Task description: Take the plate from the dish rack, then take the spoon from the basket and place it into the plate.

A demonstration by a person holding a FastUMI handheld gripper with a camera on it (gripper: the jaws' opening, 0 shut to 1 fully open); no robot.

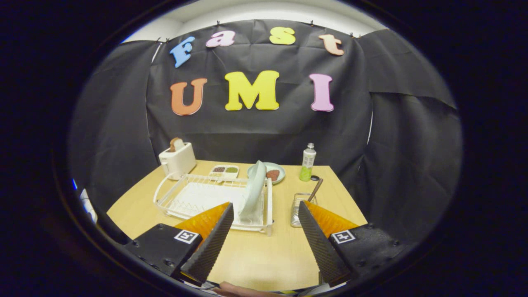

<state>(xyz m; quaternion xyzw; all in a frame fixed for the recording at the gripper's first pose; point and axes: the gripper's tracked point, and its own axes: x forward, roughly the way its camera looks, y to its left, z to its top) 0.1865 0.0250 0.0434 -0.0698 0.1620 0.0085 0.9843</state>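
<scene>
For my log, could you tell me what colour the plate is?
Pale mint-green round plate, gripper view.

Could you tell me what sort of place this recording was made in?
Probably a staged kitchen mock-up in a recording booth: black cloth wall, one wooden table carrying a white dish rack with a pale plate, a toaster, and a spoon in its basket. The gripper is open, holding nothing.

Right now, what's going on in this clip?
A person holds a hand-held gripper over a wooden table, fingers open and holding nothing. Nothing has been picked up yet. Just beyond the fingers, a pale green plate stands on edge in a white dish rack. The spoon leans in a small basket beside the rack. Further back sit a toaster, a bottle and a dish of food.
</scene>
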